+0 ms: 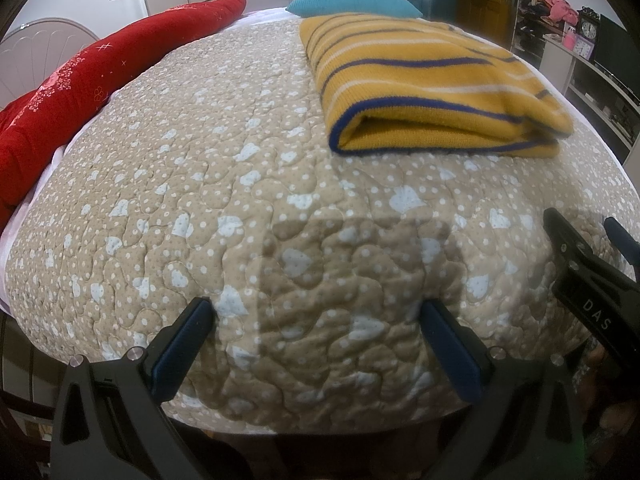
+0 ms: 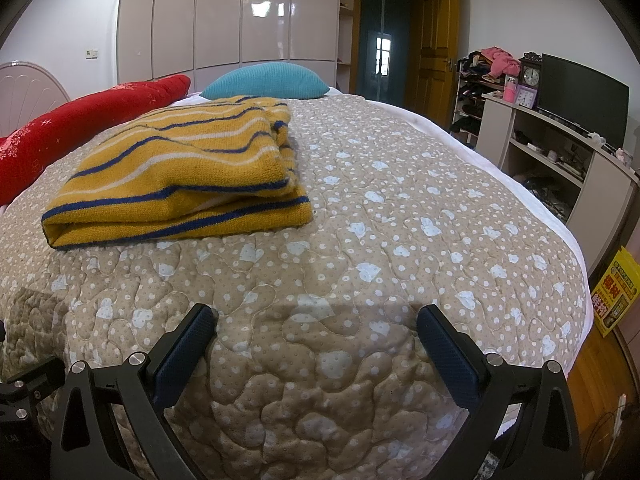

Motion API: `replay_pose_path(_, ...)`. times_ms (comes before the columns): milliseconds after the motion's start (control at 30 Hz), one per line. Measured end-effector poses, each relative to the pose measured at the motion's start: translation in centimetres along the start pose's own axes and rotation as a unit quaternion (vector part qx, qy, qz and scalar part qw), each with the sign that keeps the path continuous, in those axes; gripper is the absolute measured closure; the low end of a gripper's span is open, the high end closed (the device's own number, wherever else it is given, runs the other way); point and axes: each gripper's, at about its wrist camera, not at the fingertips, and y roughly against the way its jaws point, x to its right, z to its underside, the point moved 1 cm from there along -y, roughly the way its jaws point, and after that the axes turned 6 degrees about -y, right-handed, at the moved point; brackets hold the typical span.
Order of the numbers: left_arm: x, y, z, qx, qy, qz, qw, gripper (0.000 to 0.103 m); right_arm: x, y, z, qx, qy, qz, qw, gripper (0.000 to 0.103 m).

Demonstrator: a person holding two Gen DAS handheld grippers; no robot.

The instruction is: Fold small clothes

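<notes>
A yellow knit garment [image 1: 432, 84] with blue and white stripes lies folded flat on the beige quilted bed cover [image 1: 240, 184]. In the right wrist view the garment [image 2: 188, 176] lies ahead to the left on the cover [image 2: 400, 220]. My left gripper [image 1: 316, 312] is open and empty, low over the near edge of the bed, well short of the garment. My right gripper [image 2: 316, 320] is open and empty, also over the near edge. The right gripper also shows at the right edge of the left wrist view [image 1: 588, 232].
A red bolster [image 1: 80, 88] lies along the bed's left side and a teal pillow [image 1: 352, 0] at the far end. A shelf unit with a TV [image 2: 580, 100], clock [image 2: 530, 76] and clutter stands to the right. A yellow box [image 2: 614, 292] sits by the bed's right corner.
</notes>
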Motion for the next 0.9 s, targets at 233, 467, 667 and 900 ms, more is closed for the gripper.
replay_pose_path(233, -0.01, -0.34, -0.13, 0.001, 0.001, 0.0, 1.0, 0.0, -0.06, 0.03, 0.04, 0.0, 0.0, 0.0, 1.0, 0.001)
replay_pose_path(467, -0.05, -0.53, -0.29, 0.002, 0.001, -0.001, 1.0, 0.0, -0.12, 0.02, 0.13, 0.001, 0.0, 0.001, 1.0, 0.001)
replay_pose_path(667, 0.01, -0.54, -0.26, 0.002, 0.002, -0.001, 1.0, 0.0, -0.19, 0.06, 0.23, 0.002, -0.001, 0.001, 1.0, 0.001)
replay_pose_path(900, 0.16, -0.41, -0.11, 0.003, 0.003, -0.001, 1.0, 0.0, -0.25, 0.1, 0.33, 0.002, -0.001, 0.002, 1.0, 0.001)
